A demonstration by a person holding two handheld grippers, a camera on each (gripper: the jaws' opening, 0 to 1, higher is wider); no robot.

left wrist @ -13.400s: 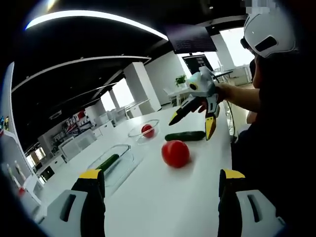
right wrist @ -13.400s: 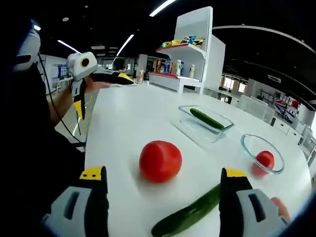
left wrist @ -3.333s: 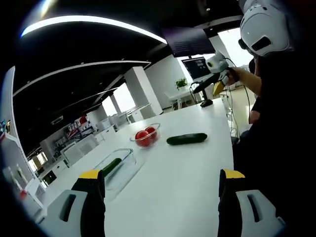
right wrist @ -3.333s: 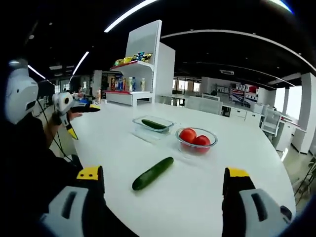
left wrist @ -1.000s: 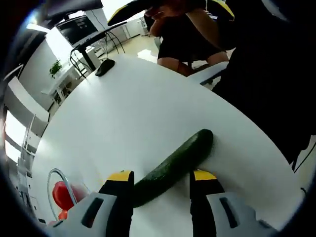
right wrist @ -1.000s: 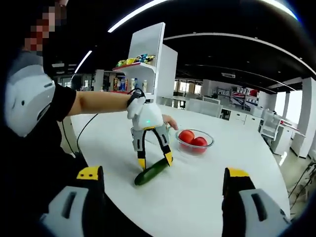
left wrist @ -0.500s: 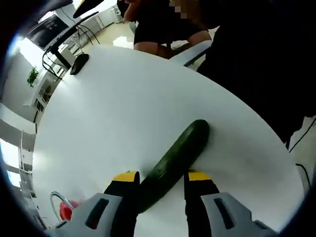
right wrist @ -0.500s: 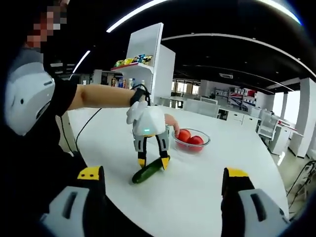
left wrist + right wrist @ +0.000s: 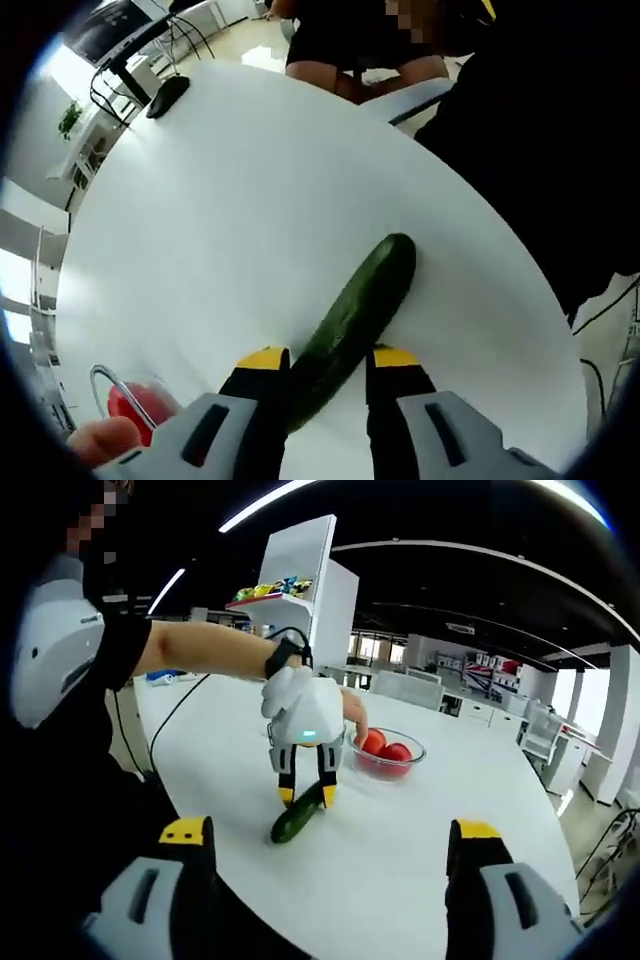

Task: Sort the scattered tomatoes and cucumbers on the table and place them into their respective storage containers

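Cucumber (image 9: 352, 322) gripped at its near end by the left gripper (image 9: 320, 357): in the left gripper view the two yellow-tipped jaws stand close on either side of the dark green body, touching it, while the far end lies on the white tabletop (image 9: 230, 190) and points toward the rim nearest the person. In the right gripper view the same left gripper (image 9: 301, 797) comes down from above, held in a hand (image 9: 345, 715) on an outstretched arm, its jaws straddling the upper part of the cucumber (image 9: 296, 817); whether the cucumber's near end is raised off the surface or rests flat is hard to tell from either view. Right gripper (image 9: 325, 832): jaws spread wide apart at the bottom of its own view, nothing between them, hanging over the tabletop (image 9: 420, 790) well short of the cucumber. Glass bowl (image 9: 388, 761): round, clear, holding red tomatoes (image 9: 385, 750), set just beyond the left gripper; in the left gripper view a part of its rim (image 9: 100, 385) and one tomato (image 9: 130, 402) show at the lower left. Background: a dark computer mouse (image 9: 167, 96) near the far rim of the tabletop, and a white shelf unit (image 9: 300, 580) carrying coloured packages behind the arm.
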